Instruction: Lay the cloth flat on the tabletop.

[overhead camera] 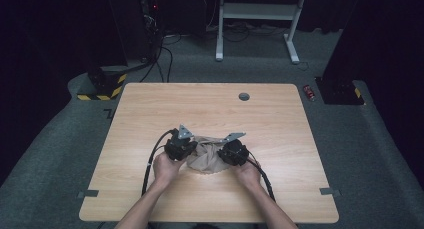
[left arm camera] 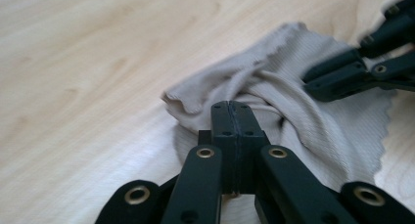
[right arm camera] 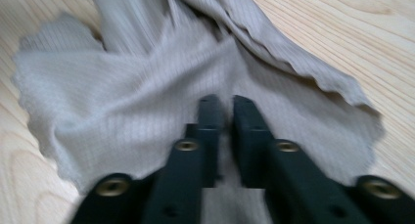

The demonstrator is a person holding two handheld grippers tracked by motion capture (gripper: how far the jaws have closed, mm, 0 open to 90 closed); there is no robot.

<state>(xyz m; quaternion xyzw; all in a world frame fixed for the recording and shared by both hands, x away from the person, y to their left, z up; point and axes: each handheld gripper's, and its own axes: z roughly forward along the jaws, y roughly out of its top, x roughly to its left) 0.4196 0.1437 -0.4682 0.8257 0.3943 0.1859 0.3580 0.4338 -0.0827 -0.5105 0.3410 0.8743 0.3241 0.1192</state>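
a laboratory or recording studio set up for manipulation trials. a single light wooden table [overhead camera: 210, 109] with a cable grommet [overhead camera: 244, 96] stands alone on grey carpet [overhead camera: 360, 154], its position marked by grey tape strips [overhead camera: 88, 193] on the floor. dark curtains or panels enclose the space on both sides. a stand base edged with yellow-and-black hazard tape [overhead camera: 102, 86] sits at the far left corner, a second dark base [overhead camera: 340, 89] at the far right. loose black cables [overhead camera: 162, 59] run across the floor toward dark equipment at the back, beside the white metal frame [overhead camera: 257, 19] of another desk. nothing domestic is in view; the furnishings are bare and technical.
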